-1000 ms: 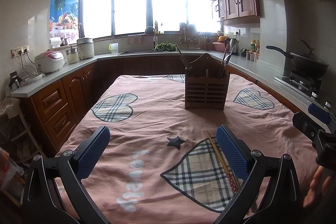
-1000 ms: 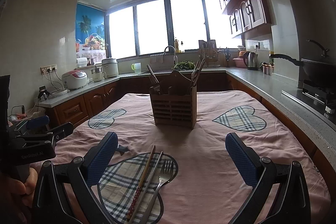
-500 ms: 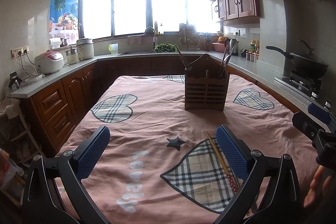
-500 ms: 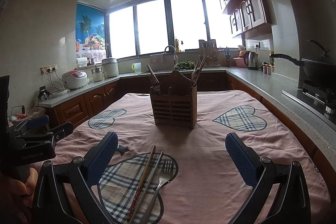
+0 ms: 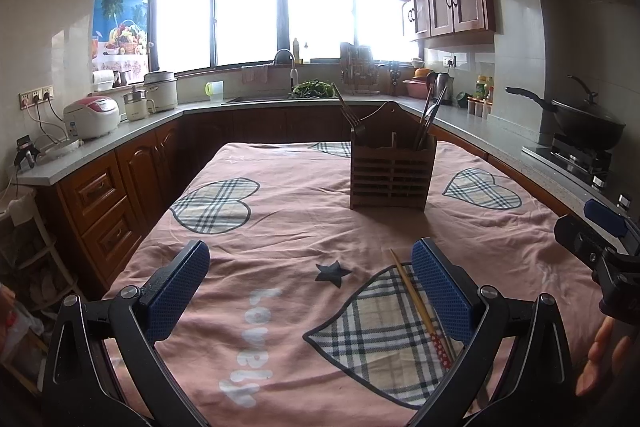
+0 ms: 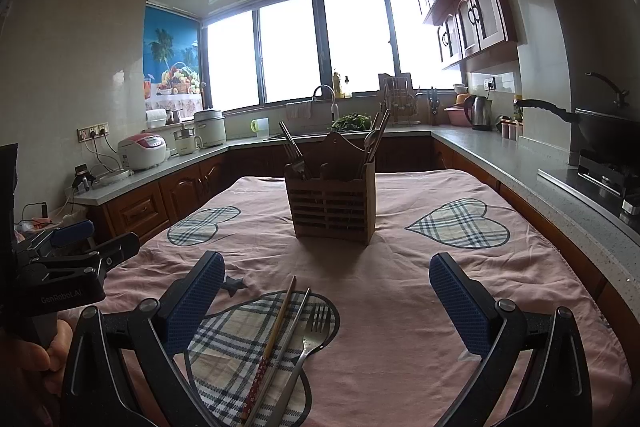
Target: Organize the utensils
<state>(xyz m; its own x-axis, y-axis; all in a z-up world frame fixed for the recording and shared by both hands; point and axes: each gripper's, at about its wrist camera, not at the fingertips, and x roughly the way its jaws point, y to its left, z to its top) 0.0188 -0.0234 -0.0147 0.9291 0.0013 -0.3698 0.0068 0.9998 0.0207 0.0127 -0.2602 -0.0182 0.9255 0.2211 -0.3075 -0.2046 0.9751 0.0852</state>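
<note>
A wooden utensil holder [image 5: 392, 171] stands mid-table with forks and other utensils in it; it also shows in the right wrist view [image 6: 331, 207]. On a plaid heart patch lie a wooden chopstick [image 6: 272, 339], a metal chopstick [image 6: 290, 339] and a steel fork [image 6: 308, 343]. The wooden chopstick shows in the left wrist view [image 5: 412, 291] beside my right finger. My left gripper [image 5: 310, 291] is open and empty above the cloth. My right gripper [image 6: 326, 307] is open and empty, with the loose utensils between its fingers.
The table wears a pink cloth [image 5: 280, 219] with plaid hearts. Counters with wooden cabinets [image 5: 100, 195] run along left, back and right. A rice cooker [image 5: 92, 117] sits left, a wok [image 5: 588, 123] on the stove right. The other gripper shows at the left edge [image 6: 60, 267].
</note>
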